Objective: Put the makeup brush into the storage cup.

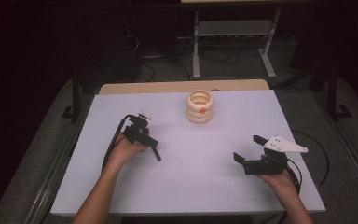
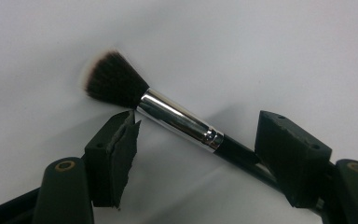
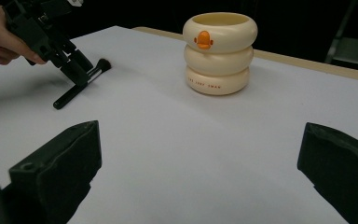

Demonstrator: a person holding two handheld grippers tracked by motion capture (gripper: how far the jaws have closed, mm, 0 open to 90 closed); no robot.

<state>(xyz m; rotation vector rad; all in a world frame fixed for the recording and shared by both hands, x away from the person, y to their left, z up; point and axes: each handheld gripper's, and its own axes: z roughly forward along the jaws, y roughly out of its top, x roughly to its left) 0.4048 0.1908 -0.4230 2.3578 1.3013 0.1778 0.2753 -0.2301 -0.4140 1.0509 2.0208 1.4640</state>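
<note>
A makeup brush with dark bristles, a silver ferrule and a black handle lies flat on the white table at the left. My left gripper stands open over it. The brush runs slantwise between the jaws, and its handle passes under the right-hand jaw. From above, the left gripper points down at the table, and the brush handle sticks out toward the front. My right gripper hovers open at the front right with nothing between its fingers. A cream ringed holder with an orange duck bill stands upright at the back centre.
The holder is open at the top and its inside is hidden from here. In the right gripper view, the left gripper and the brush lie far to the left. A bare wooden strip edges the table's far side.
</note>
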